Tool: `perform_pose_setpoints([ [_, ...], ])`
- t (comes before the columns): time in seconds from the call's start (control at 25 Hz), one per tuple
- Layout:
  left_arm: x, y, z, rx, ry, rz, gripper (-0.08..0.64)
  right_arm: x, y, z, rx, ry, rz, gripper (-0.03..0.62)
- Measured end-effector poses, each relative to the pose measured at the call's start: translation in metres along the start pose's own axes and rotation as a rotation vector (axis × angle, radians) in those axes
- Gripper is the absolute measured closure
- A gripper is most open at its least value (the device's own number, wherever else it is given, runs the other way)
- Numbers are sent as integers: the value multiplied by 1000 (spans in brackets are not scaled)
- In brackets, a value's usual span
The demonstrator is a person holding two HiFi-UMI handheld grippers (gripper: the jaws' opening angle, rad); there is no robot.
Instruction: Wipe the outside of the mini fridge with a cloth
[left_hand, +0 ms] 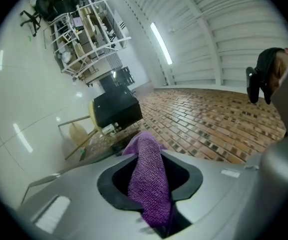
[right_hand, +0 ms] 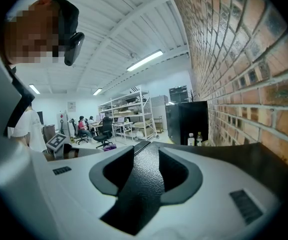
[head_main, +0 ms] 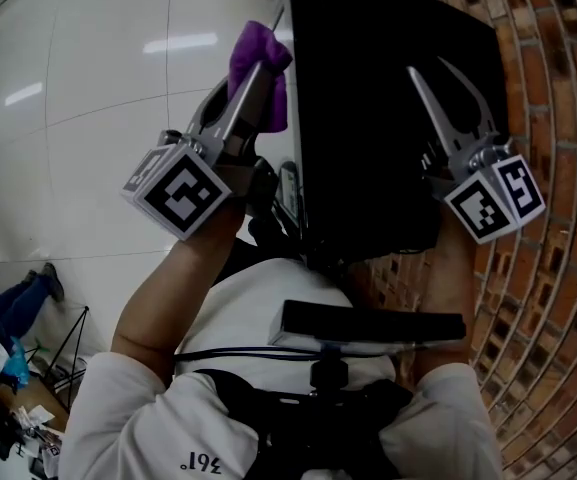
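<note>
The black mini fridge (head_main: pixel 368 118) stands against a brick wall, seen from above in the head view. My left gripper (head_main: pixel 260 70) is shut on a purple cloth (head_main: pixel 256 50) and holds it at the fridge's left side, near the top edge. In the left gripper view the cloth (left_hand: pixel 148 179) hangs out between the jaws of the left gripper (left_hand: pixel 148 171). My right gripper (head_main: pixel 426 66) lies over the fridge top, open, with nothing held. In the right gripper view the textured black fridge top (right_hand: pixel 141 194) shows through the gap of the right gripper (right_hand: pixel 146 176).
The brick wall (head_main: pixel 548 268) runs close along the right. A glossy white floor (head_main: pixel 88 68) lies to the left. Further off stand a black cabinet (right_hand: pixel 186 121) with bottles (right_hand: pixel 191 140), shelving (right_hand: pixel 134 114) and people at desks (right_hand: pixel 81 126). A wooden stool (left_hand: pixel 79 131) is near the cabinet.
</note>
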State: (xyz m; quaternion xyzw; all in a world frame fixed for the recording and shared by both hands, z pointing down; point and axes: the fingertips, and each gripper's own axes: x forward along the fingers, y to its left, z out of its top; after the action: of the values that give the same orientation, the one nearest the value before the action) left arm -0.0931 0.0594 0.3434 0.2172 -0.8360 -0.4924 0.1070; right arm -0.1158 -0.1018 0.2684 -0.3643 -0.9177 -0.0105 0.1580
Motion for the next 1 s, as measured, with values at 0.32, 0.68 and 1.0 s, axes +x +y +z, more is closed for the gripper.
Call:
perform_pose_setpoints([
  [0.32, -5, -31, -15, 22, -4, -24, 460, 0, 0, -1, 1, 2, -1, 445],
  [0.68, -9, 9, -27, 25, -23, 62, 460, 3, 4, 0, -5, 9, 27, 445],
  [1.0, -10, 38, -52, -6, 6, 100, 460, 4, 5, 1, -3, 6, 38, 445],
])
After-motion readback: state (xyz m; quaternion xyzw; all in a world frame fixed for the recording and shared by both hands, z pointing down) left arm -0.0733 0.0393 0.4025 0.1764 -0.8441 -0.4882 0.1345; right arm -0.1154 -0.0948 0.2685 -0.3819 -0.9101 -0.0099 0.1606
